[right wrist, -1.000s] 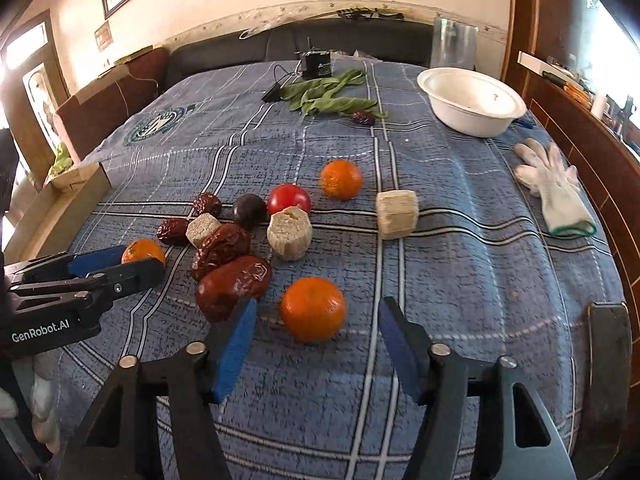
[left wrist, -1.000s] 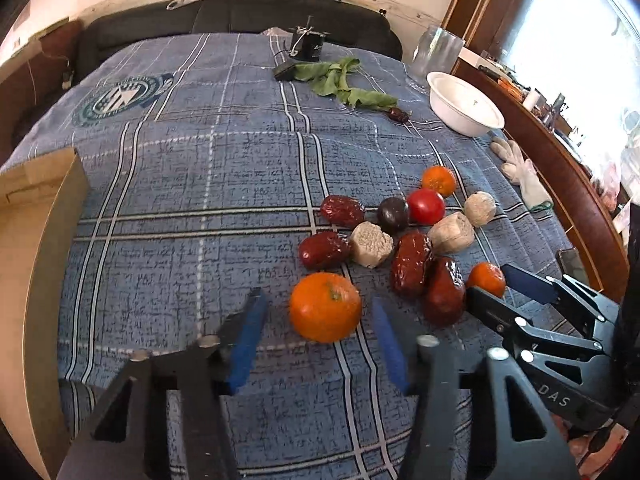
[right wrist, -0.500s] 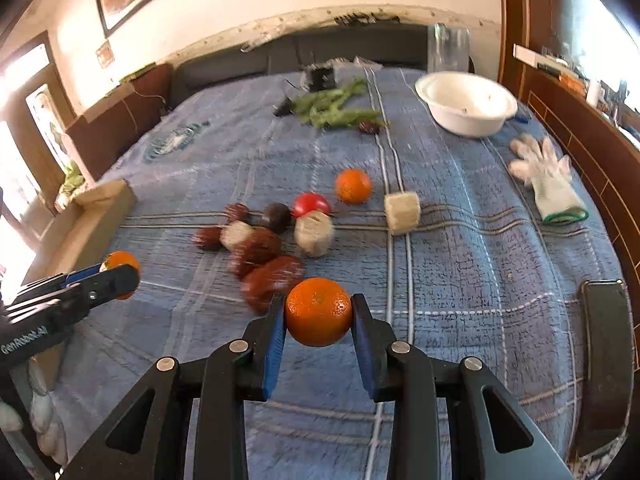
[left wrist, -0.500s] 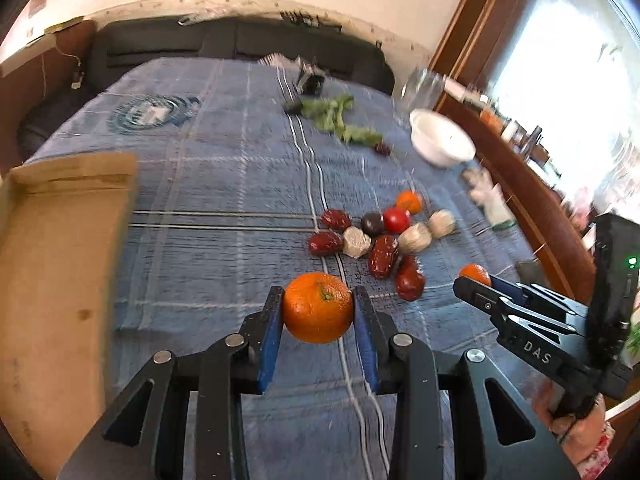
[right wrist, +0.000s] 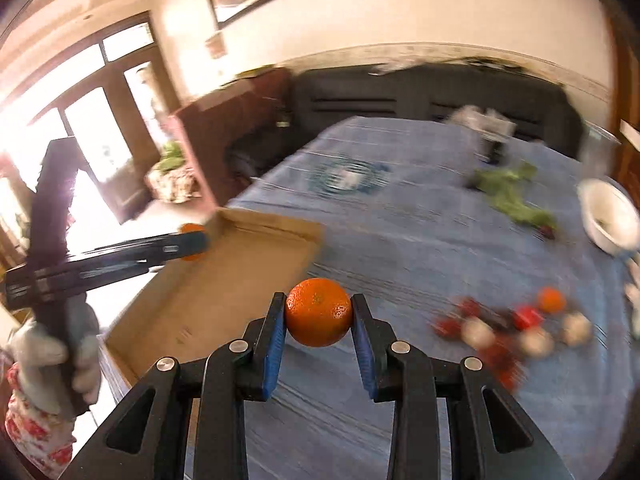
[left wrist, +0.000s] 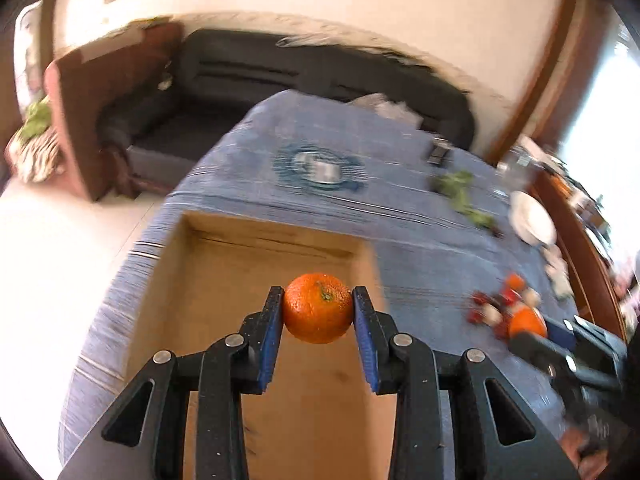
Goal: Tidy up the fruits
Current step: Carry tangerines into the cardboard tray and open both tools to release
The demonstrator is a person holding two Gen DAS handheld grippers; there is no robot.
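Two round orange tangerines are clamped, one in your left gripper [left wrist: 318, 308] above the shallow brown cardboard box [left wrist: 248, 264], one in your right gripper [right wrist: 319, 312] beside it. Nothing lies inside yet; the blurred fruit pile [right wrist: 516, 330] waits on the blue tablecloth [right wrist: 400, 232].

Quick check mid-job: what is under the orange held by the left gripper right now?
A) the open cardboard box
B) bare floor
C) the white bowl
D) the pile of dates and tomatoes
A: in the left wrist view the orange in the left gripper hangs over the cardboard box, with the jaws closed on it.
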